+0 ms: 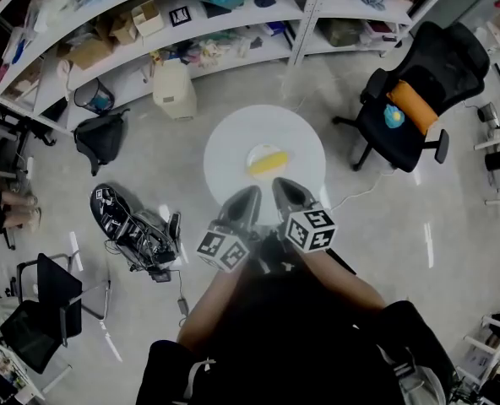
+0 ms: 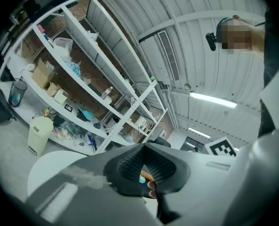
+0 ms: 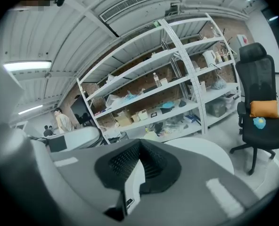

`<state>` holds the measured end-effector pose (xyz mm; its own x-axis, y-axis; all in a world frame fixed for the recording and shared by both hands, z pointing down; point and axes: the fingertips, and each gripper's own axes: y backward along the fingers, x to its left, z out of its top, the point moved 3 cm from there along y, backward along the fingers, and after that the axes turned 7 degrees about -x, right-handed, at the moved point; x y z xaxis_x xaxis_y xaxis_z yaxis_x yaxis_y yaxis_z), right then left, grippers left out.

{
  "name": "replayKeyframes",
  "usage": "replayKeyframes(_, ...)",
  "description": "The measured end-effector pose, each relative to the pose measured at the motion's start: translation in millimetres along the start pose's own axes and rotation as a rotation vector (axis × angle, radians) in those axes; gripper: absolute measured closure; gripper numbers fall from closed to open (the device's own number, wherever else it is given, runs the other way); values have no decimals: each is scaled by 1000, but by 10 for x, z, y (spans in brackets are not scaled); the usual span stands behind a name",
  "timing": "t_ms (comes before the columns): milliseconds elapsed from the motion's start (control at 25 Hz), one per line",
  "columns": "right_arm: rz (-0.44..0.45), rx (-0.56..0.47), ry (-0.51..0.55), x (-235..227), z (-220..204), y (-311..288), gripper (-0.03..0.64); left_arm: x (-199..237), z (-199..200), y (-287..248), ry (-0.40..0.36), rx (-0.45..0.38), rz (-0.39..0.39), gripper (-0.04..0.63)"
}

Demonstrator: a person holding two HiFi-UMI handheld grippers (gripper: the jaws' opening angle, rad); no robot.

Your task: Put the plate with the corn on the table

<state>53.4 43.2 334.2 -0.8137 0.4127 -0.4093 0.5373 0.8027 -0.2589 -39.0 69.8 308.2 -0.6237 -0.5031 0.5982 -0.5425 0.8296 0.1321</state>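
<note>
The person's forearms (image 1: 209, 300) reach forward, each carrying a hand-held gripper. The left hand-held gripper (image 1: 252, 194) and the right hand-held gripper (image 1: 282, 186) both have their jaws closed together, with nothing gripped. They hover side by side above the near edge of the round bench (image 1: 229, 137). The plate (image 1: 254, 152) sits at the middle of the bench, straight ahead of both tips and apart from them. The corn (image 1: 268, 164) on it lies crosswise to the line they point along. The right tip looks slightly nearer. The placing looks done, so the likely next move is a pull back toward the person.
</note>
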Motion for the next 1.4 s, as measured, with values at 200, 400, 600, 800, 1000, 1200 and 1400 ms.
replayKeyframes(200, -4, -39, 44, 113, 160, 97, 607, -35, 92, 81, -10, 0, 3, 592)
replayKeyframes(400, -2, -98, 78, 206, 339, 233, 606, -102, 153, 135, -29, 11, 0, 592)
replayKeyframes(600, 17, -135, 165, 309, 353, 369, 607, -113, 136, 185, -60, 18, 2, 592)
replayKeyframes(800, 43, -157, 174, 299, 383, 388, 607, -156, 134, 142, -87, 22, -10, 592)
replayKeyframes(1000, 73, -170, 179, 350, 439, 351, 609, -188, 155, 114, -104, 27, -19, 592)
replayKeyframes(1200, 62, -169, 193, 305, 455, 338, 609, -170, 176, 81, -114, 18, -14, 592)
replayKeyframes(1400, 81, -148, 192, 273, 383, 346, 609, -147, 119, 85, -106, 17, -5, 592)
